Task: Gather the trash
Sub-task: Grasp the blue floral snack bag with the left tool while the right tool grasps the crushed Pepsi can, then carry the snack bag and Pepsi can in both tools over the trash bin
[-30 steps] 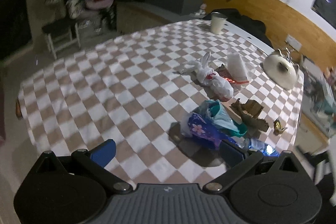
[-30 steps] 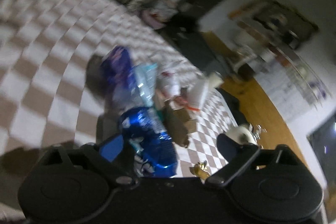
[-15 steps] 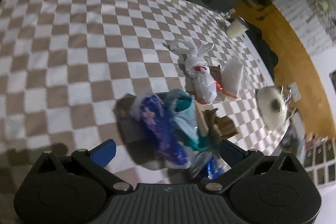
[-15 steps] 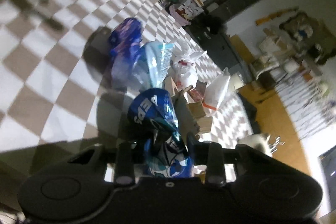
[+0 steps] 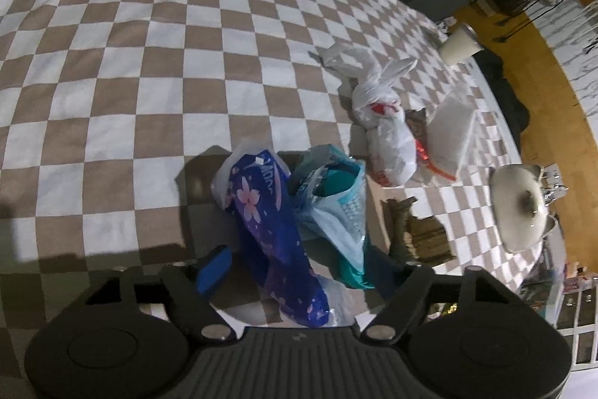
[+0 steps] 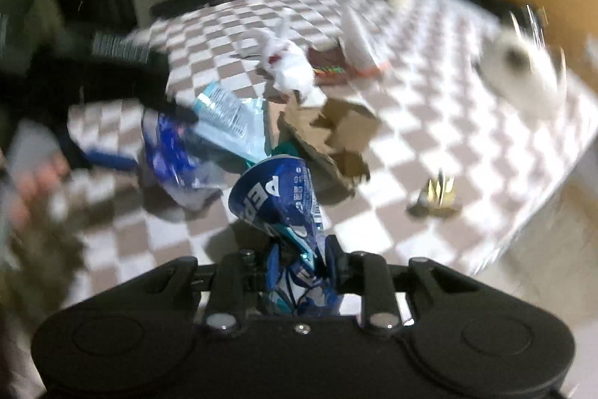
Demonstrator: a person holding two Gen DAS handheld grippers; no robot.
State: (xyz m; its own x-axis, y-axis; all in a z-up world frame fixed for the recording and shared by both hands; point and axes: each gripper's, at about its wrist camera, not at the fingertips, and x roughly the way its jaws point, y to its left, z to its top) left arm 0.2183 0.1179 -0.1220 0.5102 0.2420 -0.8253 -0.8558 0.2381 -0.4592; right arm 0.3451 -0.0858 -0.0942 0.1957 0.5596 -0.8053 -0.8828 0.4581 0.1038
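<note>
A pile of trash lies on the checkered tablecloth (image 5: pixel 149 62). My left gripper (image 5: pixel 299 264) is open, its jaws on either side of a purple flowered bag (image 5: pixel 269 223) and a light blue and teal bag (image 5: pixel 336 208). My right gripper (image 6: pixel 299 260) is shut on a crumpled blue Pepsi wrapper (image 6: pixel 280 197) and holds it above the table. The purple bag (image 6: pixel 168 152) and light blue bag (image 6: pixel 228 114) also show in the blurred right wrist view. A knotted white plastic bag (image 5: pixel 385 122), torn brown cardboard (image 5: pixel 415 230) and a white pouch (image 5: pixel 452 129) lie further right.
A paper cup (image 5: pixel 459 43) stands at the table's far edge. A white bowl-like object (image 5: pixel 519 208) sits near the right edge. A small gold wrapper (image 6: pixel 437 193) lies by the table's edge in the right wrist view. Furniture and clutter stand beyond the table.
My right gripper has shut on the blue Pepsi wrapper and lifted it. My left gripper has moved in over the purple and light blue bags, which now sit between its open jaws.
</note>
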